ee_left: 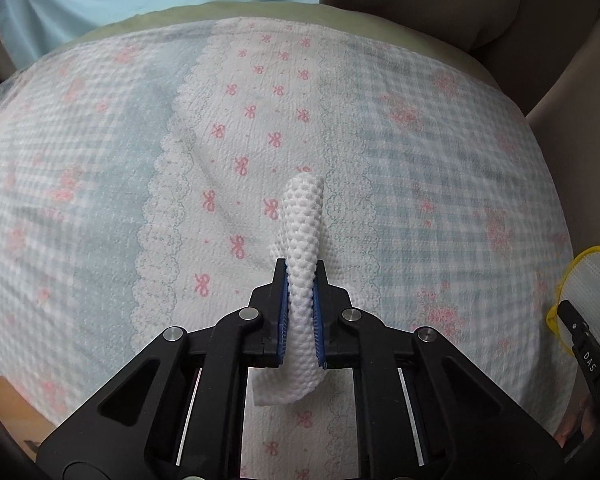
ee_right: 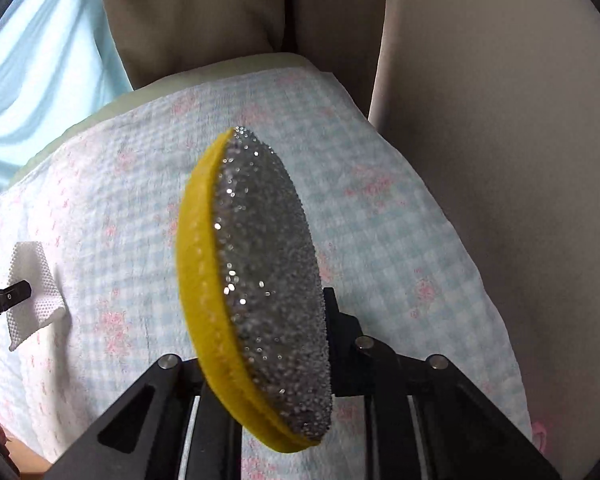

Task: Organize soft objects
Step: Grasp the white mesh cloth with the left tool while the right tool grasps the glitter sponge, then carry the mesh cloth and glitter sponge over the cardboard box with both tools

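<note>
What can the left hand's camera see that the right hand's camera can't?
Only the left wrist view shows the little pink bows and lacy edging on the quilt's middle strip, and the left gripper squeezing the white mesh cloth between its blue pads. Only the right wrist view shows the sponge's sparkly silver face, clamped in the right gripper. Both show the checked quilt, the yellow-rimmed sponge, the white cloth, the beige cushions and the pale blue fabric behind.
</note>
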